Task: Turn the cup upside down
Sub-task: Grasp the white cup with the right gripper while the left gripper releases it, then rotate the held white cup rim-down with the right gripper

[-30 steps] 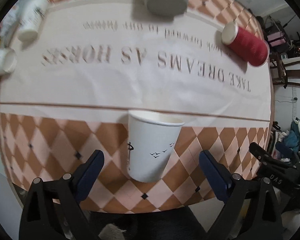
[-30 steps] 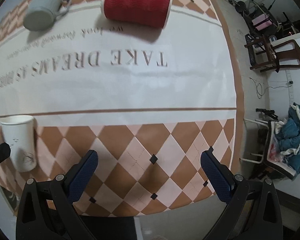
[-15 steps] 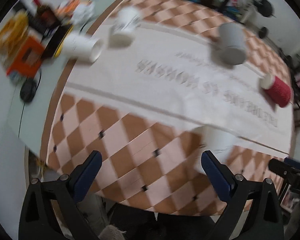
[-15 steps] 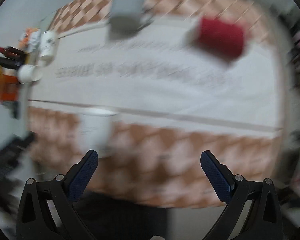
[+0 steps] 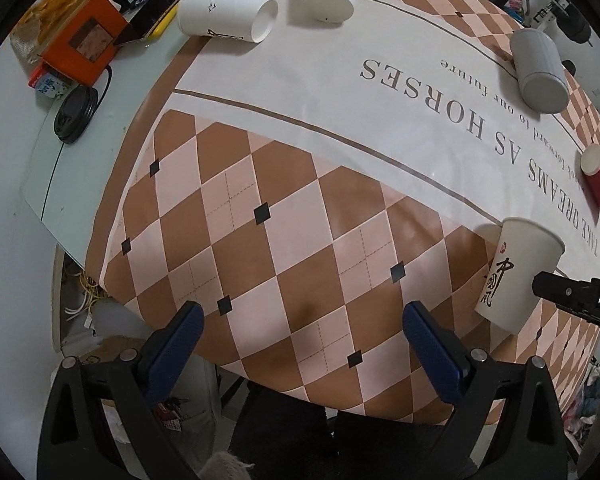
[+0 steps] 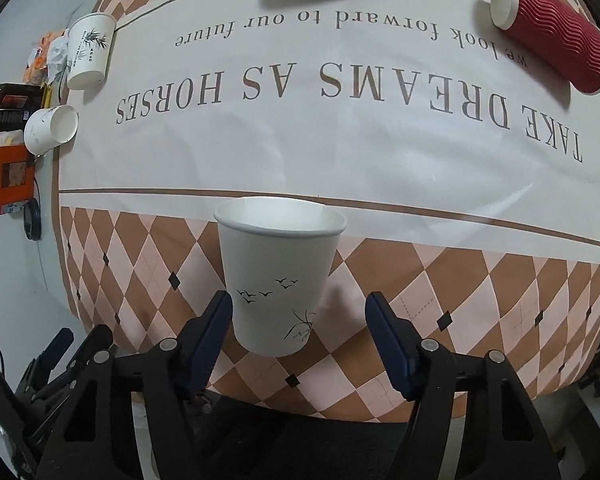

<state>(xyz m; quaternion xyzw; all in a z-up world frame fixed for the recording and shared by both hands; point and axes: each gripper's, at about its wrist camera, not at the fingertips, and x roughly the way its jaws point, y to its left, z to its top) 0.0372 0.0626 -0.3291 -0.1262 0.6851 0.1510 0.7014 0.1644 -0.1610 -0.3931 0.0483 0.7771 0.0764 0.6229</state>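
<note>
A white paper cup (image 6: 278, 280) with small black birds stands upright, mouth up, near the table's front edge. It also shows in the left wrist view (image 5: 516, 272) at the far right. My right gripper (image 6: 298, 328) is open, its blue pads either side of the cup's lower part; the left pad is close to the cup wall and the right pad stands apart. My left gripper (image 5: 300, 340) is open and empty over the checkered cloth, well left of the cup. The tip of the right gripper (image 5: 576, 300) shows beside the cup in the left wrist view.
A red ribbed cup (image 6: 552, 36) lies on its side at the back right. A grey mug (image 5: 538, 72) stands inverted at the back. Two white paper cups (image 6: 88, 50) (image 6: 50, 128) sit at the left, one lying down. An orange box (image 5: 84, 40) and clutter sit beyond the table's left edge.
My left gripper swung away to the left, off the cup. My right gripper moved left and now has the cup between its open fingers, slightly narrower than before.
</note>
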